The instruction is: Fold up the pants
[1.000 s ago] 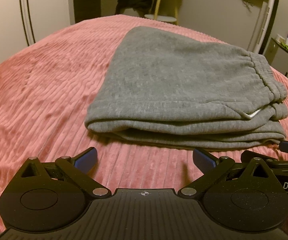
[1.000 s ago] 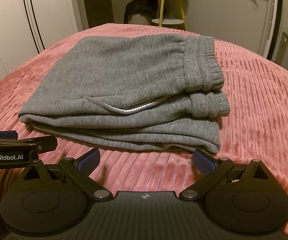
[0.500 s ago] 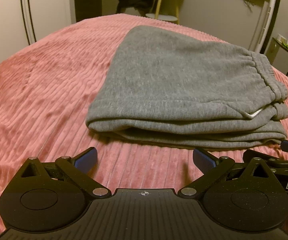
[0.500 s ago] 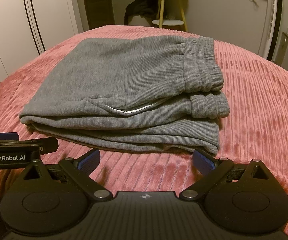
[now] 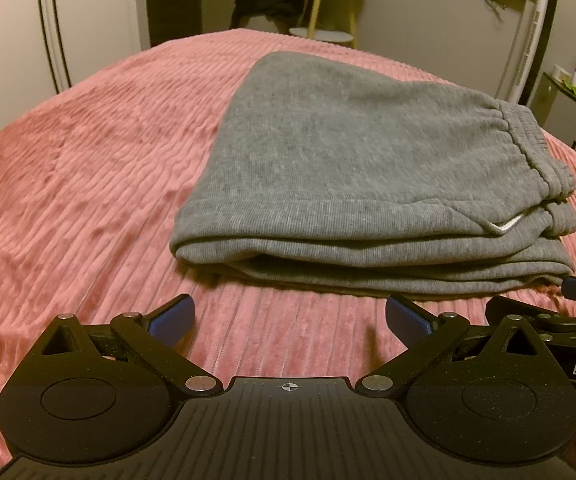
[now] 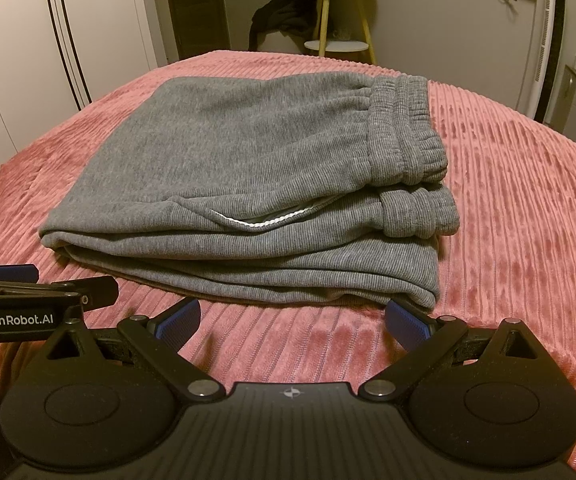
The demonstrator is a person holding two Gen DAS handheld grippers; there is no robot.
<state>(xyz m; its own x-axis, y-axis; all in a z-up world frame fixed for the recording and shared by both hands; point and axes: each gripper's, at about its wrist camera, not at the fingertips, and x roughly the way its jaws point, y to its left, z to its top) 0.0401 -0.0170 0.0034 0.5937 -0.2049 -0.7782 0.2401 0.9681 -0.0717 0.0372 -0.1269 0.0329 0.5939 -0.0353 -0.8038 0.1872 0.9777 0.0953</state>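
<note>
My left gripper (image 5: 288, 316) wide open, empty, low in frame; right gripper (image 6: 292, 318) same. Pants (image 6: 247, 184) folded, stacked mid-frame on bed (image 6: 508, 208), untouched. I judge fold done, so nothing gripped.

Dim, warm-lit bedroom. A bed under a ribbed pink bedspread (image 6: 508, 220) fills the foreground. At twelve o'clock, a small round side table (image 6: 334, 12) with dark clothing (image 6: 275, 20) draped beside it. At ten o'clock, pale wardrobe doors (image 6: 27, 60). At two o'clock, a cabinet (image 5: 572, 120).
</note>
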